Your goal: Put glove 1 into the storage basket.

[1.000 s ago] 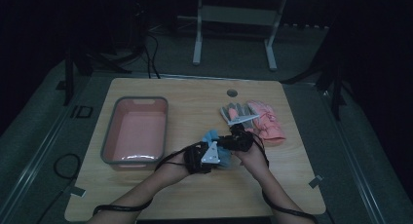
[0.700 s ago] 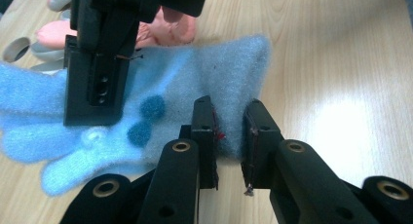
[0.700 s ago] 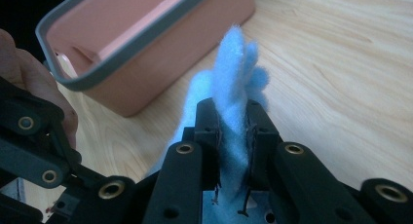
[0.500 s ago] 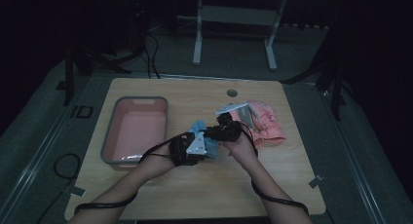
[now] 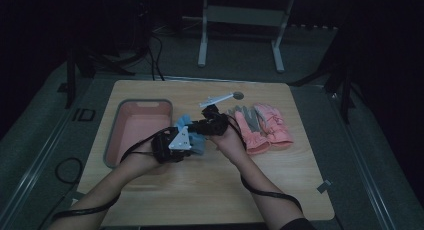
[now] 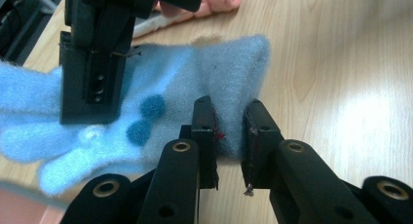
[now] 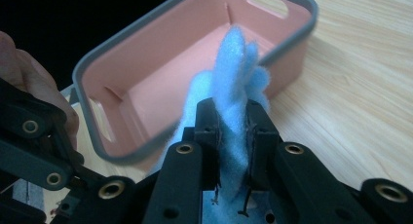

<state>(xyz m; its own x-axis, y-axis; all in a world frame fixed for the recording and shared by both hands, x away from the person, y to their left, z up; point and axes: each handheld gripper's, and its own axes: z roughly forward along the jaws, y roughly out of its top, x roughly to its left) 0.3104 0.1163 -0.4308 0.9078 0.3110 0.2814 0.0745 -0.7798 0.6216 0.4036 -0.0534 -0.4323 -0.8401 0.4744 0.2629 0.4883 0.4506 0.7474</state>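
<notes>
While both tongs are gripping the blue glove (image 5: pixel 189 134), it is hanging just right of the bin (image 5: pixel 113 140), clear of the surface (image 5: pixel 210 190) and not yet over the bin's rim. Left tongs (image 6: pixel 230 131) are pinching a fold of fleece near one edge; right tongs (image 7: pixel 233 131) are clamping another part, with its fingers sticking up between the jaws. Judging by this, pickup is done and transport is under way; still remaining are carrying it over the rim, lowering it and letting go. Bin is sitting empty, so nothing is sorted yet. Pink gloves (image 5: pixel 264 127) and a grey one (image 5: pixel 245 116) are lying well right of the bin, untouched and probably next. Glove is looking soft, fuzzy, light blue with darker blue dots, stretched limp between the two grips.
</notes>
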